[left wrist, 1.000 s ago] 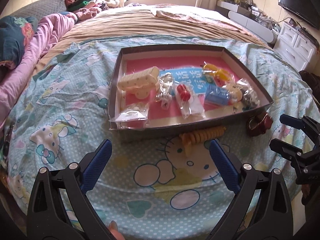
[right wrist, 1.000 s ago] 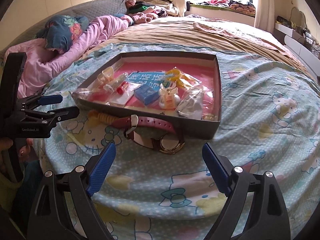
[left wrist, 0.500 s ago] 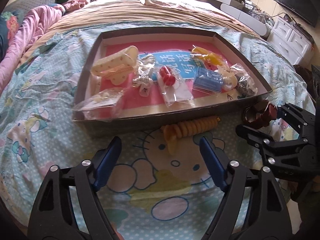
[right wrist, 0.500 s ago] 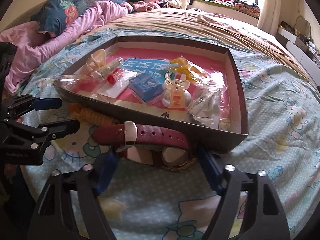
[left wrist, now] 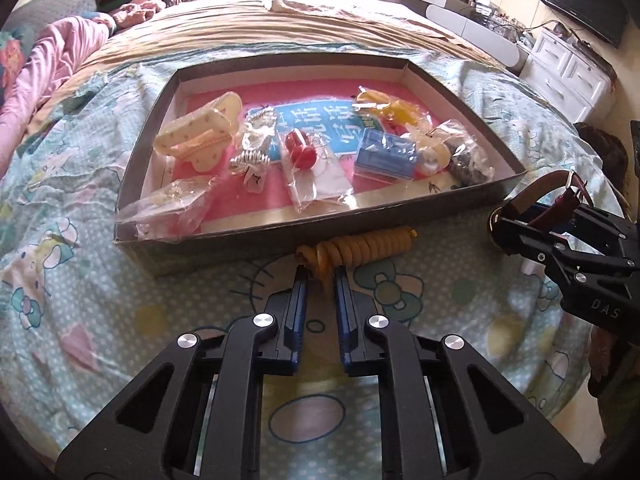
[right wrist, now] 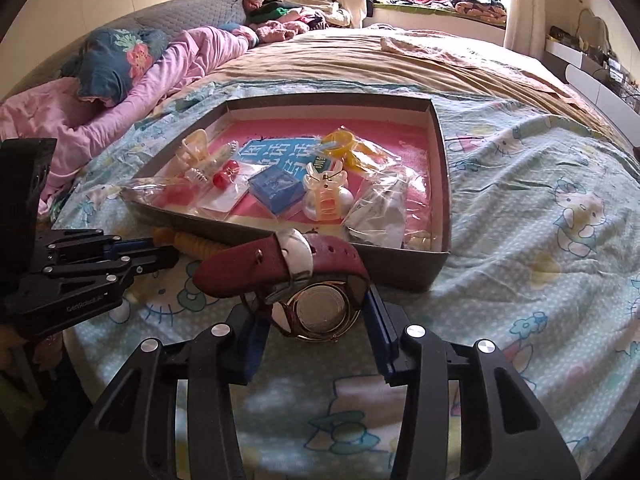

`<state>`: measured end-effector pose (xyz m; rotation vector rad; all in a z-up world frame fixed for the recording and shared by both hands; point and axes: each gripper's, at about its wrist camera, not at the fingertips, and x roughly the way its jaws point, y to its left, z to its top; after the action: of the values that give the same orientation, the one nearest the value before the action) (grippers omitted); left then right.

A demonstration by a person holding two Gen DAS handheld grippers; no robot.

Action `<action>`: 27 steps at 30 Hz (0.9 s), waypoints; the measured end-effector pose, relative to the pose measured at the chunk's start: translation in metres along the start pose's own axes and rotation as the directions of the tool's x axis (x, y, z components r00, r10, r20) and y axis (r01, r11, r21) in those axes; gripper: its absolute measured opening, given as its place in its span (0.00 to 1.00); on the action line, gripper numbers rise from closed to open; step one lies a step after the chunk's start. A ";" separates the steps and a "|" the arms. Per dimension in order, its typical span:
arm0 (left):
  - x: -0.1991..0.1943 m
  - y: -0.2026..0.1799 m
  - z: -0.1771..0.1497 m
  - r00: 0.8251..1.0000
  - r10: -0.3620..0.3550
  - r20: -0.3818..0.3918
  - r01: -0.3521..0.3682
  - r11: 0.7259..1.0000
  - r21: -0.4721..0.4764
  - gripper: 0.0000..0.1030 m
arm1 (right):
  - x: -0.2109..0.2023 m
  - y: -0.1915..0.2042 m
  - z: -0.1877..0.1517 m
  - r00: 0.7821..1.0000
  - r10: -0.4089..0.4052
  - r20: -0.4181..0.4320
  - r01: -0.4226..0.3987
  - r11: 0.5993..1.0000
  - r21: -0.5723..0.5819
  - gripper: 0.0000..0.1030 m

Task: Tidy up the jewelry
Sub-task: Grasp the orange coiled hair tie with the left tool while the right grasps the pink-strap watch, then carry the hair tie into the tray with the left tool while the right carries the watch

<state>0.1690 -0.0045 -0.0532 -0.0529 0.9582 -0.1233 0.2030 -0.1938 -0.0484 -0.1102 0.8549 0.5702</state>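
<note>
Left wrist view: cartoon-print bedspread (left wrist: 120, 320); left claw (left wrist: 321, 276) pinches orange coil (left wrist: 360, 250), right claw (right wrist: 316, 312) clamps watch (right wrist: 316, 308).

Left wrist view: watch (left wrist: 560, 196) mostly hidden behind the right gripper (left wrist: 516, 224), only strap loop and buckle show. Dark heap in the clear bag (left wrist: 468, 160) at the tray (left wrist: 280, 236) corner too small to identify. Right wrist view: orange spiral hair tie (right wrist: 192, 242) partly covered by the left gripper (right wrist: 160, 252) (fingertips overlap its end). Watch dial faces away, unreadable.
</note>
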 end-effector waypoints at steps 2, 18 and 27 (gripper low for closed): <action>-0.007 0.000 0.001 1.000 -0.007 0.017 0.007 1.000 0.001 0.06 | -0.008 -0.001 0.000 1.000 0.004 0.008 -0.004 1.000 0.003 0.41; -0.062 0.018 0.032 0.982 -0.010 0.188 0.023 0.998 -0.067 0.06 | -0.036 0.005 0.021 0.997 -0.003 0.073 0.005 1.000 -0.025 0.41; -0.067 0.021 0.052 0.973 -0.007 0.229 0.026 0.996 -0.080 0.06 | -0.035 0.008 0.043 0.994 -0.013 0.108 0.017 0.999 -0.043 0.41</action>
<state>0.1750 0.0241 0.0287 -0.1485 0.7321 -0.0909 0.2105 -0.1885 0.0068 -0.1243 0.7361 0.5757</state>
